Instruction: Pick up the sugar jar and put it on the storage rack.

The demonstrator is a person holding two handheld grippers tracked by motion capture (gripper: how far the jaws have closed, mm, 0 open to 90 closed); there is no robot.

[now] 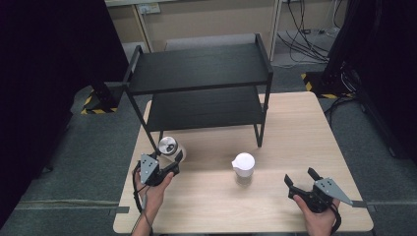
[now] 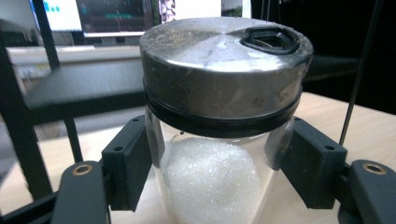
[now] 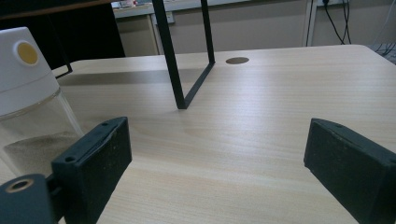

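High view: the left gripper, held in a hand near the table's front-left corner, points up toward the shelf rack with its jaws at either side of the metal-lidded jar. The right gripper rests near the front-right corner, jaws spread wide on nothing, aimed left at the white-capped shaker in mid-table.

Left gripper view: the jar stands upright between the pads, which sit against its glass (no label or writing readable); white crystals inside.

Right gripper view: open jaws over bare wood; the shaker at left, a rack leg beyond.
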